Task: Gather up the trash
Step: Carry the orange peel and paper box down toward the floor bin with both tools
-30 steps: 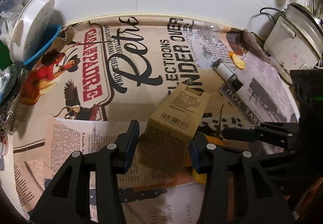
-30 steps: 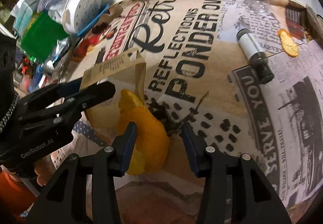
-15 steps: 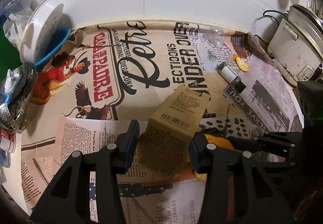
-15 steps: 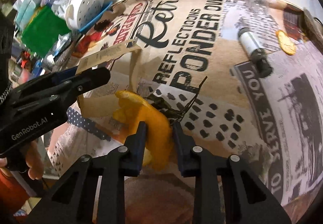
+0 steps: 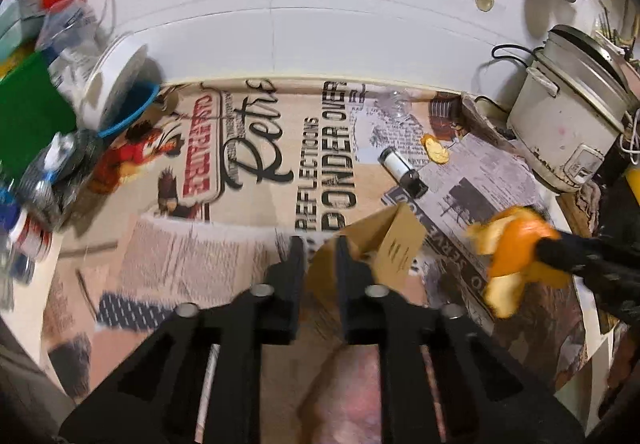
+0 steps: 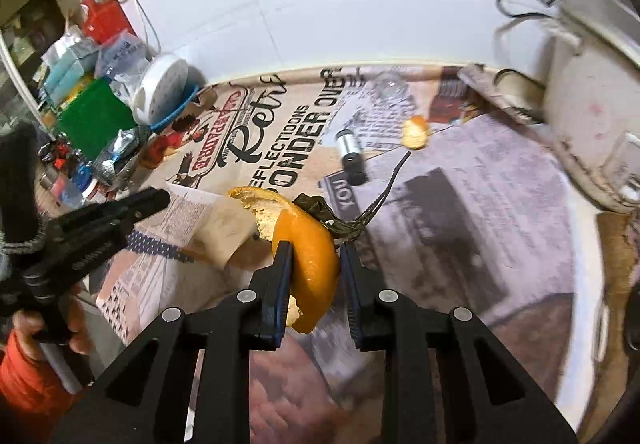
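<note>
My left gripper is shut on a flattened brown cardboard carton, held up off the newspaper-print tablecloth. My right gripper is shut on a large orange peel, with a dark leafy stem hanging behind it. The left wrist view has that peel at the right, pinched in the right gripper's black fingers. In the right wrist view the left gripper is at the left, and the carton shows beside the peel. A small dark bottle and a small peel piece lie on the cloth further back.
A rice cooker with its cord stands at the right against the white wall. Packets, a green pack, a white lid and a blue bowl crowd the left side. A clear plastic cup lies near the wall.
The left jaws closed on the carton and the right jaws closed on the orange peel. Both grippers then rose off the cloth with their loads, and the views pulled back.
</note>
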Motion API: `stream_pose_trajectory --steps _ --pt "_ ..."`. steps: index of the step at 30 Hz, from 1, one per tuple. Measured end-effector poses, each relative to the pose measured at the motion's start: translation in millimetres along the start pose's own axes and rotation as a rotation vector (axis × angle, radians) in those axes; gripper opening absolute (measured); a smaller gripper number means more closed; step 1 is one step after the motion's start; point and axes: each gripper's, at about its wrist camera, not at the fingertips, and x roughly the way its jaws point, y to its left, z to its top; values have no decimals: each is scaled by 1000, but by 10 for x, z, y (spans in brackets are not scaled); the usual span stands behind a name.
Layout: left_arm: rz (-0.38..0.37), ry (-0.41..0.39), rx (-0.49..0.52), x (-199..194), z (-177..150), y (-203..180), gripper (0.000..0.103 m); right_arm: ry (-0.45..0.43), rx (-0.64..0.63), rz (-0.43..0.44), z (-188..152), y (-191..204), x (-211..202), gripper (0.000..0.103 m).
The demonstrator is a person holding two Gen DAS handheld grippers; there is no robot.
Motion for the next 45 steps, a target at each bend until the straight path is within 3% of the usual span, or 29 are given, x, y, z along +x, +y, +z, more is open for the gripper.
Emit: stream_pose_trajectory --steps 5,7,9,11,13,19,26,35,39,40,42,45 --pt "34 38 -38 -51 -201 -119 4 5 -35 2 -190 -76 -287 22" --pt "17 58 -62 -83 -235 -132 12 9 -40 3 -264 -118 -387 22" --pt "-9 78 -80 -86 -253 -150 41 3 -39 -10 -314 -165 -474 22" --pt "-8 81 -91 -76 -264 -184 58 -7 -25 -24 -364 -230 -539 22" --pt "-22 74 -97 -38 -270 -235 61 -16 1 -44 -403 -296 -578 22" --pt "-88 122 -89 231 -179 -487 61 -19 87 -92 -457 -554 -585 22" --pt "-98 159 -94 653 24 -781 61 -21 149 -144 -503 -889 -611 22" --pt "20 226 -266 1508 135 -856 61 5 179 -179 -512 -1290 -612 22" --pt "101 160 -264 1570 180 -880 60 15 172 -177 -504 -1390 -566 22" --pt "109 151 -265 1571 174 -879 57 18 171 -174 -496 -1404 -546 22" --pt "109 148 -263 1567 160 -866 36 24 167 -162 -487 -1426 -505 22" --pt "99 141 -251 1484 113 -840 21 29 157 -145 -455 -1408 -433 22"
